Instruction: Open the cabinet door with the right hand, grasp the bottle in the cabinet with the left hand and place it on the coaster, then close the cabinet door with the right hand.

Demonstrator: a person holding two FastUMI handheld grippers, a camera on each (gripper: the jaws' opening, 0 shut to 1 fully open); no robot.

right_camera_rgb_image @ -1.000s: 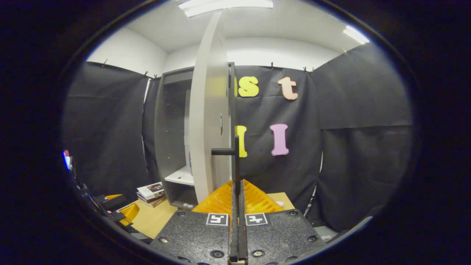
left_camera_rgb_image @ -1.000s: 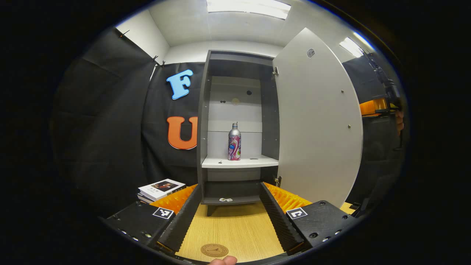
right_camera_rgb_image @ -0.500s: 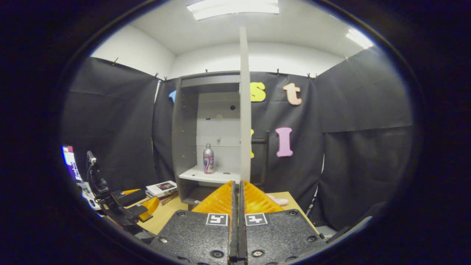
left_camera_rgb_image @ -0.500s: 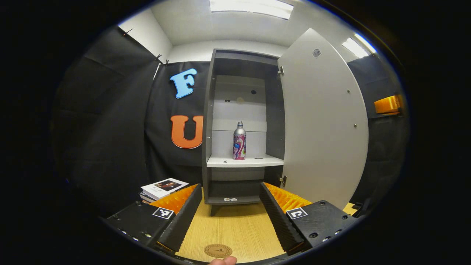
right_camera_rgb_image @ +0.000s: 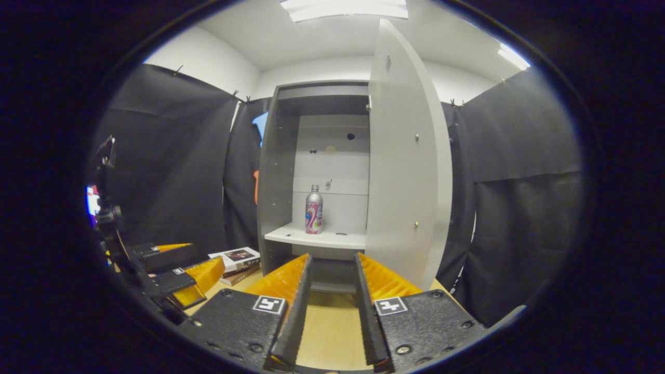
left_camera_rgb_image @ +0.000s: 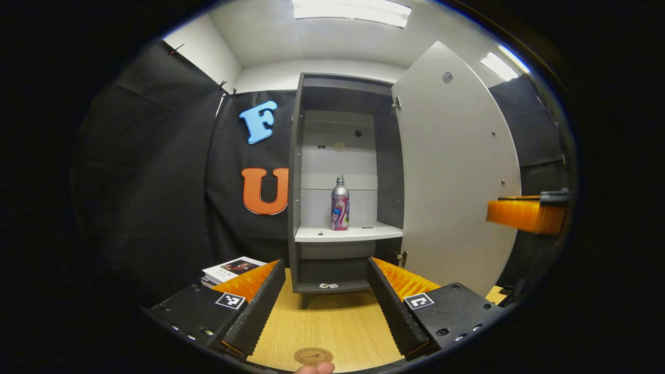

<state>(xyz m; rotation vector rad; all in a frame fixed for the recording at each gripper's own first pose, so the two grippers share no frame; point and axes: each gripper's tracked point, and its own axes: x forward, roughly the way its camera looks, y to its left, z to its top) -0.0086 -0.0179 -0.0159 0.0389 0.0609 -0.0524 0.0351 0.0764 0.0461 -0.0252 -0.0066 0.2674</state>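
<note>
The cabinet door (left_camera_rgb_image: 452,171) stands swung wide open to the right. On the white shelf (left_camera_rgb_image: 363,234) a silver bottle (left_camera_rgb_image: 340,203) with a pink label stands upright, apart from both grippers. My left gripper (left_camera_rgb_image: 327,306) is open over the wooden table, well short of the cabinet, with the round brown coaster (left_camera_rgb_image: 313,356) just below it. My right gripper (right_camera_rgb_image: 331,306) is open with nothing between its fingers, facing the bottle (right_camera_rgb_image: 314,210) and the door (right_camera_rgb_image: 405,171). From the side, that right gripper (left_camera_rgb_image: 524,214) hovers at the door's outer edge.
A stack of books (left_camera_rgb_image: 234,267) lies on the table (left_camera_rgb_image: 332,327) left of the cabinet's foot. The left gripper (right_camera_rgb_image: 189,265) and its holder sit at the left in the right gripper view. Black cloth walls close in the booth.
My right gripper let go of the door handle, opened, and swung round to face the cabinet's inside. The door ended wide open. The left gripper barely moved.
</note>
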